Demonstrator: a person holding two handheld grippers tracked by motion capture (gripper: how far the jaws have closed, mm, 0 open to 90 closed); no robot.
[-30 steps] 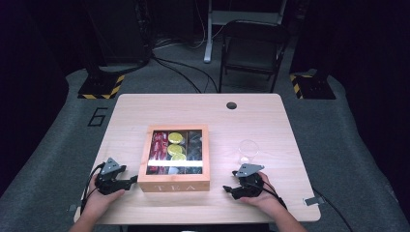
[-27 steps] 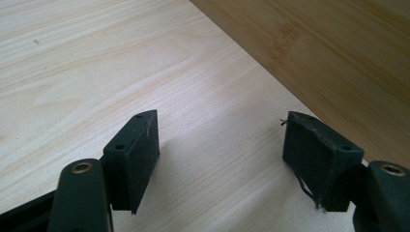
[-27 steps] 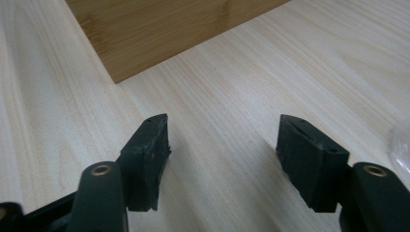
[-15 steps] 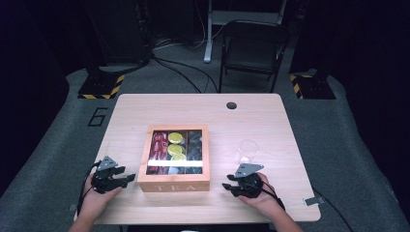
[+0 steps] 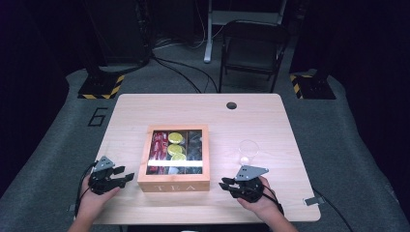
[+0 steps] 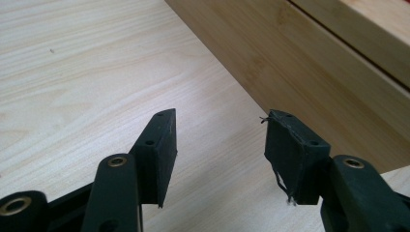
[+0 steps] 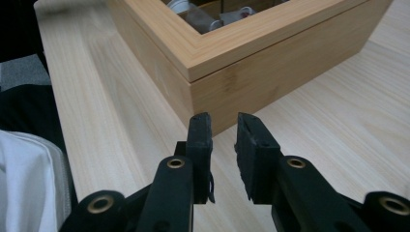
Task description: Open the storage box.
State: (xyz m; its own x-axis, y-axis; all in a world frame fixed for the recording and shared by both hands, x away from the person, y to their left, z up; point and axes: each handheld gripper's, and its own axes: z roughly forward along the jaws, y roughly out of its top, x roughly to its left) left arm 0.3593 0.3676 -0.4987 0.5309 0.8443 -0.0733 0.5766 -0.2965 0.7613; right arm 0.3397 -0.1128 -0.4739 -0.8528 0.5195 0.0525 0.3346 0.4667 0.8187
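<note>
A wooden tea box [image 5: 174, 184] with a glass lid and "TEA" on its front stands at the table's near middle; packets and yellow rounds show through the lid. My left gripper [image 5: 126, 177] rests left of the box, jaws pointing at its side wall [image 6: 309, 72]. Its jaws have just been closing and still stand apart around nothing [image 6: 220, 145]. My right gripper [image 5: 225, 184] hovers right of the box, aimed at its near corner [image 7: 193, 92]. Its jaws have also been closing and keep a narrow empty gap [image 7: 224, 130].
A clear glass cup [image 5: 248, 152] stands right of the box, just beyond my right hand. The light wooden table [image 5: 251, 121] has a round cable hole [image 5: 231, 105] near its far edge. A folding chair [image 5: 251, 53] stands behind the table.
The jaws of both grippers have narrowed. The right hand has lifted slightly off the table; the left hand has stayed put.
</note>
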